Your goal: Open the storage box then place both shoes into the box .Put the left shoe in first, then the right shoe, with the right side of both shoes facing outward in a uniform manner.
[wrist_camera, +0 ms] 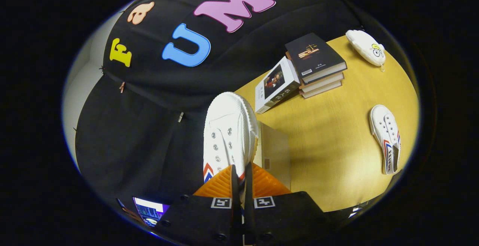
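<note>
Gripper (239,175): orange fingers (219,184) pressed nearly together, pinching the heel collar of one white shoe (229,133). Shoe raised, toe pointing away from the fingers, eyelets and a red-and-blue chevron visible on the side nearest the left finger. Directly right of that shoe, touching or just beside it: pale storage box (275,152), top panel seen from above; open or shut state cannot be told, contents hidden. Beyond the box on the wooden table (329,145): one book (276,85) leaning against a stack of three books (318,66). Farther right, near the table's far edge: one white pouch (366,47). Well right of the fingers: second white shoe (386,137), lying on the table, opening upward. Count: shoes, two; books, four; box, one; pouch, one.
</note>
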A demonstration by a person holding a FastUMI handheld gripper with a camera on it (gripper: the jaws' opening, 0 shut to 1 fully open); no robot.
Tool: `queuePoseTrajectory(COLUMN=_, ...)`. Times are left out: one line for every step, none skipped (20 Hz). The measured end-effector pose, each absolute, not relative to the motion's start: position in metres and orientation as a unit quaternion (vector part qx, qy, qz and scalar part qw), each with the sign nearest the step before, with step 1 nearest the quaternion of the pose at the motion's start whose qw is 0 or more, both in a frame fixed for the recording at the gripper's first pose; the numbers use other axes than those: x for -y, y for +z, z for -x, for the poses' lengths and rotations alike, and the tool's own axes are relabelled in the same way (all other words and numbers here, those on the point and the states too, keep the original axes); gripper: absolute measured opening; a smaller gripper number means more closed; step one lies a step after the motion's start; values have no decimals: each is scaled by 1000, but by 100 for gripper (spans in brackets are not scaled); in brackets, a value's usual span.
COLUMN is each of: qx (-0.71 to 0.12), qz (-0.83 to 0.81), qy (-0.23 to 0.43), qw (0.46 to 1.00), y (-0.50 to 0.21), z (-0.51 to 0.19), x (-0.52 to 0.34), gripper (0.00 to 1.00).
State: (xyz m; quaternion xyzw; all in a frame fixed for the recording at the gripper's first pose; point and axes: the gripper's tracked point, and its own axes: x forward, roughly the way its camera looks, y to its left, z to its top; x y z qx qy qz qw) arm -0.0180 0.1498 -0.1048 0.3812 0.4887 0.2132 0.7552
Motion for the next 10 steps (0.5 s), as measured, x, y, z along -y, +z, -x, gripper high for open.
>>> queuePoseTrajectory(qx=-491, qz=-384, qy=216, qw=752, y=-104, z=18, x=-160, gripper=7)
queuePoseTrajectory(qx=-493, qz=-388, qy=217, qw=748, y=-104, z=16, x=-170, gripper=7)
queuePoseTrajectory(qx=-496, qz=-388, qy=220, qw=745, y=-107, z=16, x=-182, gripper=7)
queuePoseTrajectory(qx=-500, qz=-384, qy=223, qw=743, y=-111, z=16, x=-194, gripper=7)
queuePoseTrajectory(qx=-504, qz=-380, qy=224, qw=742, y=-117, z=16, x=-205, gripper=7)
queuePoseTrajectory(qx=-510, qz=-374, qy=226, qw=741, y=-124, z=17, x=-218, gripper=7)
queuePoseTrajectory(qx=-513, qz=-368, qy=226, qw=742, y=-132, z=17, x=-232, gripper=7)
queuePoseTrajectory(qx=-517, qz=-361, qy=226, qw=742, y=-142, z=17, x=-245, gripper=7)
queuePoseTrajectory(qx=-522, qz=-354, qy=226, qw=742, y=-150, z=16, x=-257, gripper=7)
queuePoseTrajectory(qx=-527, qz=-347, qy=225, qw=743, y=-160, z=17, x=-268, gripper=7)
